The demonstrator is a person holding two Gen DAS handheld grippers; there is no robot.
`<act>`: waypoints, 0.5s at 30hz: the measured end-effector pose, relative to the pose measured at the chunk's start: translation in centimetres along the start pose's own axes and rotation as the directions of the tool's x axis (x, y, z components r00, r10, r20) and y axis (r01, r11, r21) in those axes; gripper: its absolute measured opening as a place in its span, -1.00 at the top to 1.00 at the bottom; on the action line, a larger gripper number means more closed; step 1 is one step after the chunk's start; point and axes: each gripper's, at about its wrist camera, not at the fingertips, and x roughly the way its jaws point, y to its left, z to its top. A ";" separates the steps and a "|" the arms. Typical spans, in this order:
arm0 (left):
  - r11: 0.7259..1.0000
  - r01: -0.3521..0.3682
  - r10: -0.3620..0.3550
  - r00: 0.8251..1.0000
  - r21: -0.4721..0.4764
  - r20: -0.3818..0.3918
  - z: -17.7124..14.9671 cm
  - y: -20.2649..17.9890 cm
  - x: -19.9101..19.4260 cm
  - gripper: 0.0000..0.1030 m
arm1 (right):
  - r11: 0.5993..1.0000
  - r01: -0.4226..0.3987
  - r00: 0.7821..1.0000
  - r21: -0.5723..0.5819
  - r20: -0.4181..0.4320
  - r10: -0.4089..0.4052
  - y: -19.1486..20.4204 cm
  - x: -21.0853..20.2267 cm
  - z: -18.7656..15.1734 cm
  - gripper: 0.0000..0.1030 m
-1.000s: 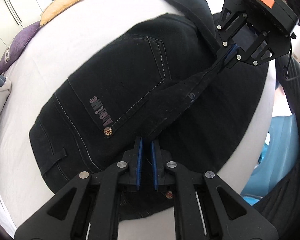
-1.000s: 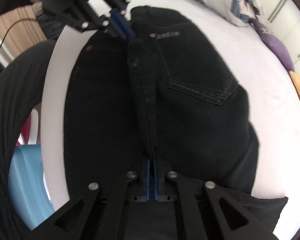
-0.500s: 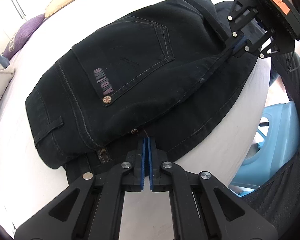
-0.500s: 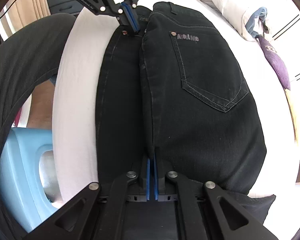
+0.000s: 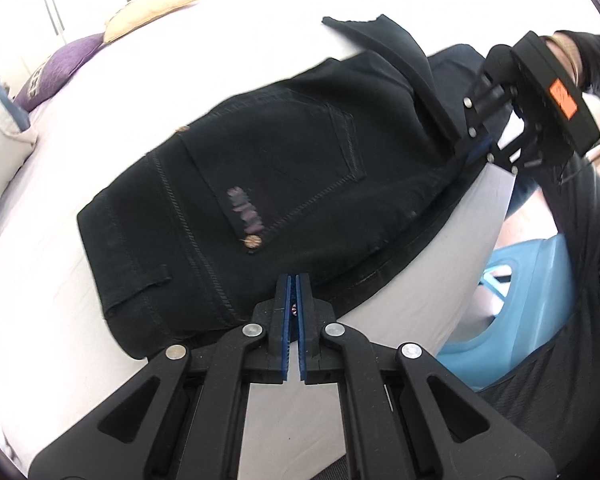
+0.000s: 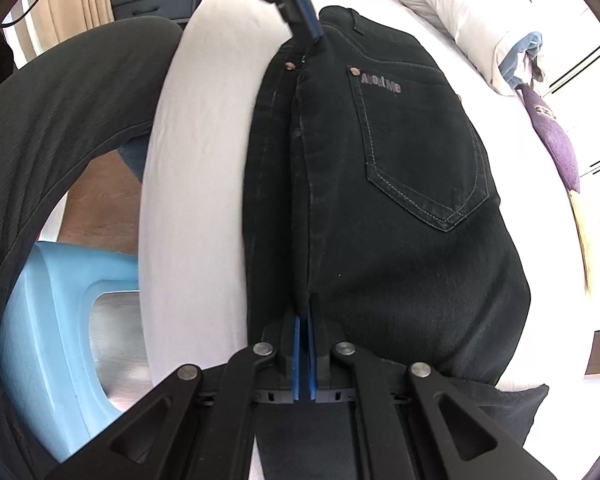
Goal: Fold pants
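Black jeans [image 5: 284, 184] lie folded lengthwise on the white bed, back pocket with a grey logo facing up; they also show in the right wrist view [image 6: 380, 184]. My left gripper [image 5: 293, 292] is shut on the folded edge at the waistband end; it also shows at the top of the right wrist view [image 6: 308, 28]. My right gripper [image 6: 305, 326] is shut on the same folded edge further down the leg; it shows at the upper right of the left wrist view [image 5: 478, 152]. The fold edge runs taut between them near the bed's side.
White bed [image 5: 80, 120] with a purple pillow [image 5: 56, 68], a yellow pillow [image 5: 152, 12] and a white pillow [image 6: 460, 12] along the far side. A light blue plastic stool [image 6: 60, 340] stands by the bed's edge. The person's dark sleeve [image 6: 60, 112] reaches in.
Both grippers have carried the folded edge toward the near side of the bed, laying the top half flat over the lower half. Both stay shut on the jeans.
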 end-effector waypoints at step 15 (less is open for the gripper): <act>0.997 0.015 -0.017 1.000 -0.082 -0.019 1.1 3.2 1.4 0.98 | 1.000 0.015 1.000 -0.023 -0.007 -0.015 1.5 0.0 0.2 0.92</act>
